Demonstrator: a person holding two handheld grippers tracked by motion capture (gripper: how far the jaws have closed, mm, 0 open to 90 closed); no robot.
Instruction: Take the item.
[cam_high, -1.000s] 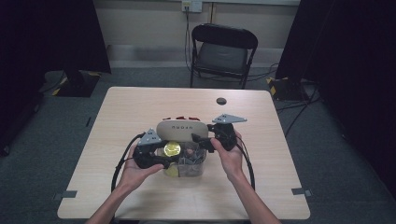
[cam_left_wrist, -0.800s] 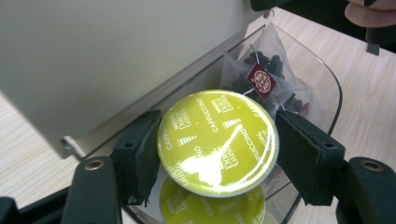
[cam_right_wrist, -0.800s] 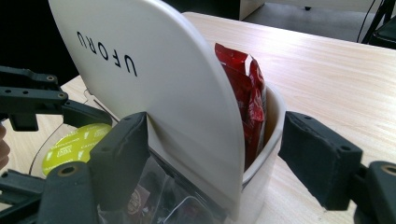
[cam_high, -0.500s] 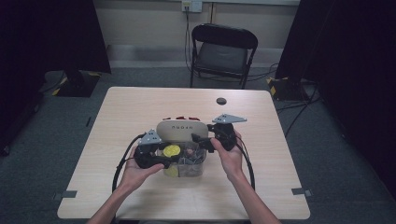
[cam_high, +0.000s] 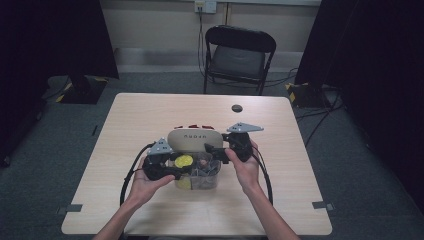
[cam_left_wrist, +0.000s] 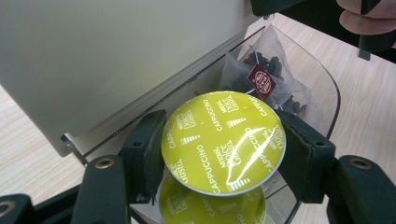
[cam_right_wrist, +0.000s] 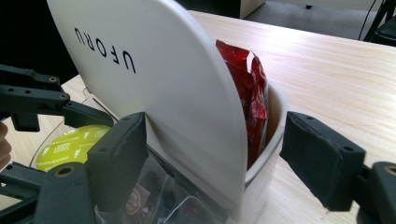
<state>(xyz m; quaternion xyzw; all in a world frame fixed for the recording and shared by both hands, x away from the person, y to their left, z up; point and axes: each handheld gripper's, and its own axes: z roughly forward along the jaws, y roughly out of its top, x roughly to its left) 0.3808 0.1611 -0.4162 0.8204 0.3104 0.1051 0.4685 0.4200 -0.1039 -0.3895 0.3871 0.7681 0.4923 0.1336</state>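
Note:
A cream box with its lid (cam_high: 194, 137) raised, marked UFORU (cam_right_wrist: 105, 49), stands mid-table. Its clear front bin (cam_high: 202, 181) holds tea bags (cam_left_wrist: 261, 77) and another green capsule (cam_left_wrist: 210, 207). My left gripper (cam_high: 183, 166) (cam_left_wrist: 223, 151) has just closed its jaws and is shut on a yellow-green cappuccino capsule (cam_left_wrist: 223, 140) (cam_high: 183, 161) above the bin. My right gripper (cam_high: 213, 152) (cam_right_wrist: 212, 154) straddles the raised lid and the rear wall, one pad (cam_right_wrist: 119, 154) against the lid, the other at the rim. Red packets (cam_right_wrist: 250, 88) stand behind the lid.
A small black round object (cam_high: 237, 108) lies near the table's far edge. A black folding chair (cam_high: 239, 55) stands beyond the table (cam_high: 310, 170). Cables trail from both grippers toward the near edge.
The left gripper's jaws have drawn in onto the yellow-green capsule. Both hands and the box stay where they were.

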